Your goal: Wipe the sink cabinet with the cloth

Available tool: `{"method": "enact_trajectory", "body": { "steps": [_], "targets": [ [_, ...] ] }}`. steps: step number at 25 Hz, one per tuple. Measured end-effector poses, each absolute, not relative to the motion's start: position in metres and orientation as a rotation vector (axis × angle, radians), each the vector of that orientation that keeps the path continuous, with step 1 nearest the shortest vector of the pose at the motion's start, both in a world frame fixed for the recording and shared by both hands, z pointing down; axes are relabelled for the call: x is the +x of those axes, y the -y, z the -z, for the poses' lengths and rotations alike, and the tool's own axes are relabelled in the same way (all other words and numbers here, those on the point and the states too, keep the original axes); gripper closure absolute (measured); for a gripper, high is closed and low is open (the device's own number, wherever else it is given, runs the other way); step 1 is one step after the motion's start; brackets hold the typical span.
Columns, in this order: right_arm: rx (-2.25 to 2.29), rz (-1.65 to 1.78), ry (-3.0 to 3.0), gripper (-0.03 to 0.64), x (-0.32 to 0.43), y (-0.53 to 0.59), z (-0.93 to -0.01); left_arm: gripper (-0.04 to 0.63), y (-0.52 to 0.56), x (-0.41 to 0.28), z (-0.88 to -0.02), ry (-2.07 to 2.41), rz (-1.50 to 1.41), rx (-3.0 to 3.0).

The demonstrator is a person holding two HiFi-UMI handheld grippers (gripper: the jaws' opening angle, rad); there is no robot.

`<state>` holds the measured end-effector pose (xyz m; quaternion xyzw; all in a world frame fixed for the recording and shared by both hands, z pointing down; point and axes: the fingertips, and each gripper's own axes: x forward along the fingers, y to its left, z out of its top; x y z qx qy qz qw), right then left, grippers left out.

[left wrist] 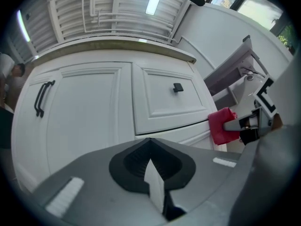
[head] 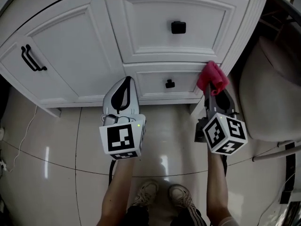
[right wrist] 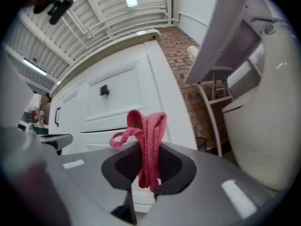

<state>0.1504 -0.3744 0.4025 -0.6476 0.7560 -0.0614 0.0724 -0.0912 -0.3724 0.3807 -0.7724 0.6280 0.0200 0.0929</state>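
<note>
The white sink cabinet fills the upper part of the head view, with a door on the left and two drawers on the right. My right gripper is shut on a pink-red cloth, which is up against the lower drawer's right end by the cabinet corner. In the right gripper view the cloth stands folded between the jaws. My left gripper is shut with nothing in it, pointing at the lower drawer's left side. From the left gripper view the cloth shows at the right.
A black bar handle is on the cabinet door, and square black knobs are on the upper drawer and lower drawer. A white toilet stands close on the right. Glossy floor tiles lie below, with the person's shoes.
</note>
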Motion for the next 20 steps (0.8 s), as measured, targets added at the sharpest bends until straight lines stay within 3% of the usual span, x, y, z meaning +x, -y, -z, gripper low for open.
{"method": "enact_trajectory", "body": {
  "steps": [5,8,20],
  "targets": [
    [-1.473,0.196,-2.681,0.555,-0.029,0.37,-0.437,0.58,0.366,-0.162,-0.383,-2.059,-0.139,-2.159],
    [-1.4,0.166,-2.843,0.555,-0.09,0.378,-0.471,0.58,0.363,-0.183,-0.394,-2.121,-0.154,-2.129],
    [-1.745,0.143,-2.573,0.552,0.04,0.383,-0.473,0.58,0.368,-0.134,-0.424,-1.982,-0.074,-2.298]
  ]
}}
